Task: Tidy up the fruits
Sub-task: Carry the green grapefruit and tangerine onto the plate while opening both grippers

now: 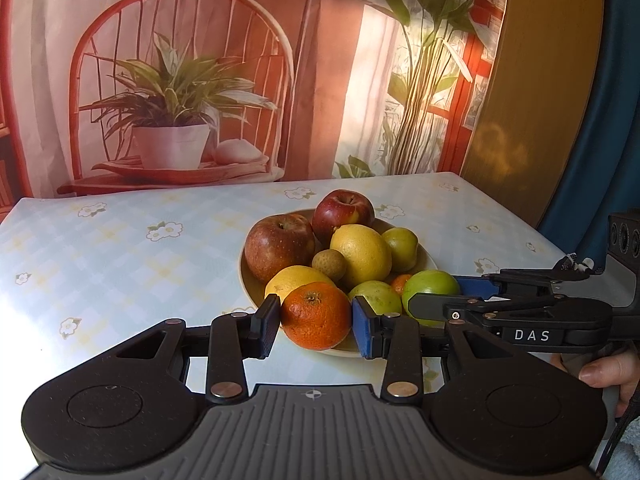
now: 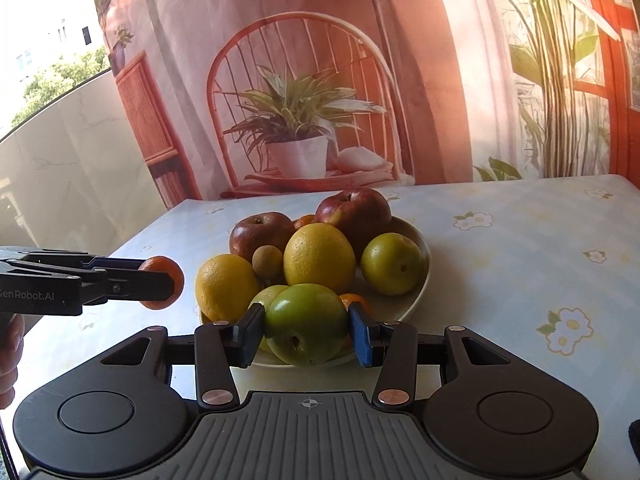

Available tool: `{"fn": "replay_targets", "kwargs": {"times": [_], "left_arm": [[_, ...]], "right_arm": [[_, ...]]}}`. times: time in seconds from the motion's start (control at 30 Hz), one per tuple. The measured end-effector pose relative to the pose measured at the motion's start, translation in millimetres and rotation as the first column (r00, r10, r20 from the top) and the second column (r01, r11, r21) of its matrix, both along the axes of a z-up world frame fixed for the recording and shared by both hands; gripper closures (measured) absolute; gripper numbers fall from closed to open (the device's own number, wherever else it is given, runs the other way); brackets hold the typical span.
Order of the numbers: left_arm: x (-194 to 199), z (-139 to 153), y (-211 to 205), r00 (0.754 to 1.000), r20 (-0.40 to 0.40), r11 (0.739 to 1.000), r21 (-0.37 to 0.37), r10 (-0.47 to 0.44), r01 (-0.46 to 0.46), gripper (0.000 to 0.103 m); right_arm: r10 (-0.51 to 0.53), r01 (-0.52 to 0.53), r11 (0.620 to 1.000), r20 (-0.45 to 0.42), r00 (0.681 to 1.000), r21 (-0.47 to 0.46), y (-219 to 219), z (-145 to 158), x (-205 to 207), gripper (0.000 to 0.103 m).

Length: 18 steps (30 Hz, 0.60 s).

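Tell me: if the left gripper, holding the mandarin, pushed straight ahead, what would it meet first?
Probably the near yellow lemon in the plate, right behind the mandarin clamped in the left gripper; depth is uncertain.

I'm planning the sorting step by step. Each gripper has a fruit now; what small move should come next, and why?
Probably carry both fruits sideways, clear of the plate, and set them down apart on the table. The left gripper is shut on the tangerine, already off the pile, and the right gripper is shut on the green apple, which hangs just above the plate's near rim.
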<state>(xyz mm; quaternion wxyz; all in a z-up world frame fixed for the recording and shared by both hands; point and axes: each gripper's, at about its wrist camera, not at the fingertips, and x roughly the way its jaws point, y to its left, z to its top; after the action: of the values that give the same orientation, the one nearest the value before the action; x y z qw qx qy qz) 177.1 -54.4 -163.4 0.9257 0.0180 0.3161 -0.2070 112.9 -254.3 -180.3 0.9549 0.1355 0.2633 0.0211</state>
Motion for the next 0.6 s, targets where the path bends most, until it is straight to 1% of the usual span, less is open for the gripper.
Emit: {"fn": "replay_targets", "kwargs": {"times": [0.1, 0.23, 0.33, 0.4, 0.6], "left_arm": [[2, 0, -1, 1.0, 0.0, 1.0, -0.004, 0.001, -0.001, 0.062], [5, -1, -2, 1.0, -0.003, 1.0, -0.005, -0.001, 0.001, 0.062], [9, -1, -4, 1.0, -0.004, 1.0, -0.002, 0.001, -0.001, 0.062], [12, 0, -5, 1.0, -0.003, 1.0, -0.003, 0.001, -0.001, 0.062], [15, 3, -8, 1.0, 0.01, 1.0, -0.004, -0.003, 0.003, 0.062]], "right_arm": [[0.006, -0.006, 1.0, -0.002, 1.0, -0.007, -2, 0, 3, 0.061], [-0.062, 0.062, 0.997, 0.014, 0.998, -0.042, -5, -2, 2, 0.061], [-0.099, 0.1, 0.994, 0.028, 0.995, -0.047, -10, -4, 2, 0.061], [-0.099, 0.1, 0.994, 0.029, 0.995, -0.05, -12, -4, 5, 0.061], [-0.105, 0.109, 0.989, 0.042, 0.994, -0.104, -6, -3, 15, 0.061]]}}
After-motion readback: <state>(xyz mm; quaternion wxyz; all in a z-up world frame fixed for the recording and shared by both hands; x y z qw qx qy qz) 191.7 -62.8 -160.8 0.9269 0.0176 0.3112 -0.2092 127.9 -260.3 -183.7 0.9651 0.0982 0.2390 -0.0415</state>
